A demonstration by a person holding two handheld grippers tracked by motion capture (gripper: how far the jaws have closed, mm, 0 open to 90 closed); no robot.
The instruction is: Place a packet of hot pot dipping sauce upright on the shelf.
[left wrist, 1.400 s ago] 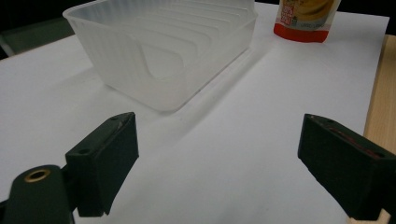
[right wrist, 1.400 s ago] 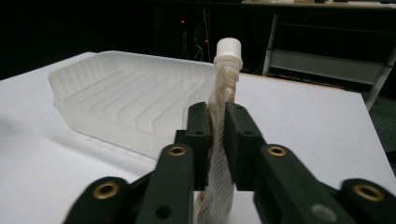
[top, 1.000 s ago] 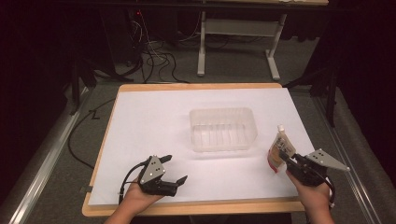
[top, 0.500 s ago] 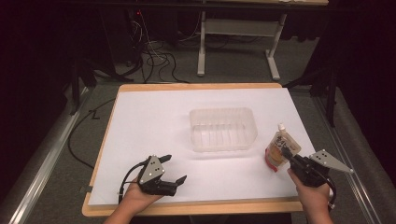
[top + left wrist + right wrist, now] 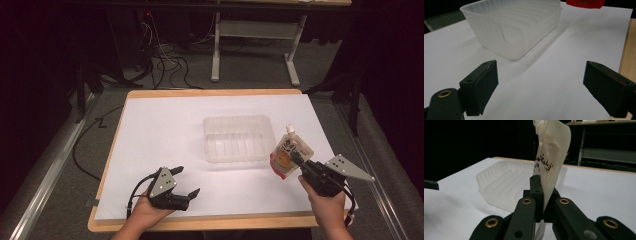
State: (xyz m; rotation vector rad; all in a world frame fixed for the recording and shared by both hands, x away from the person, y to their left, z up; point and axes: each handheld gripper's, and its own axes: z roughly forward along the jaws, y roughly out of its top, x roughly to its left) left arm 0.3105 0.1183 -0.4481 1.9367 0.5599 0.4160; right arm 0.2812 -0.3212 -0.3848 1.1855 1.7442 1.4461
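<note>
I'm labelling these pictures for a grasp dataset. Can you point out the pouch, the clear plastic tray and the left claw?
pouch (image 5: 289, 152): high view, on its printed front.
clear plastic tray (image 5: 238, 122): high view, on its far rim.
left claw (image 5: 186, 181): high view, midway between its fingertips.

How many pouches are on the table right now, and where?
1. A single spouted pouch stands upright beside the right end of the clear plastic tray, clamped in the right gripper. The tray looks empty, so nothing seems hidden.
</note>
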